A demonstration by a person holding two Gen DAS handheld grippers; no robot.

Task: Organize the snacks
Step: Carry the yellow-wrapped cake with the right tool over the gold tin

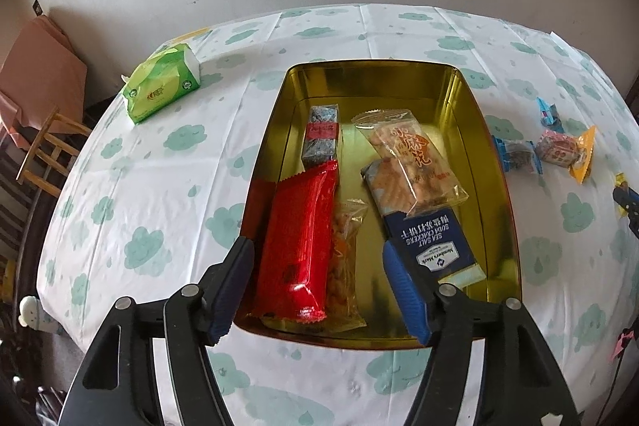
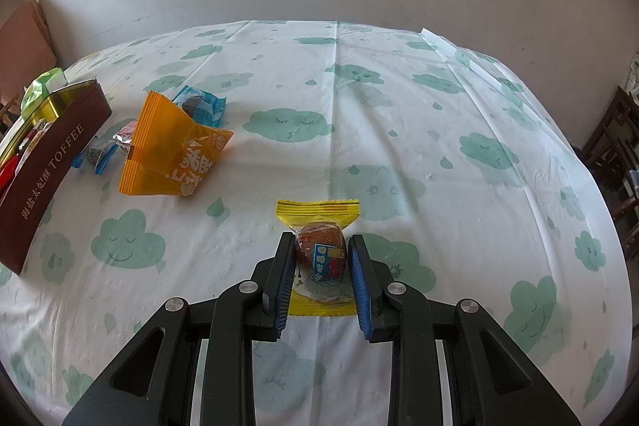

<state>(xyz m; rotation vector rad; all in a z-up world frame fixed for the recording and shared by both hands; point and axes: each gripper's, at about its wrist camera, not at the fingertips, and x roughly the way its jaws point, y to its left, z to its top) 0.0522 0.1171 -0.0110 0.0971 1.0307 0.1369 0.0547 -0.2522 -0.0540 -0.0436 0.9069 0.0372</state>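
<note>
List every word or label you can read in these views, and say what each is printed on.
"TOFFEE", after a row of Chinese characters: side of the brown tin.
"SEA SALT SODA CRACKERS" and "Member's Mark", upside down here: navy cracker pack in the tin.
Large Chinese characters: clear rice cracker bag, orange packet.
Too small or blurred to read: green tissue pack, yellow-wrapped snack, red wrapper.

Tin (image 1: 495,162) far end bare; snacks (image 1: 303,234) crowd the front.
</note>
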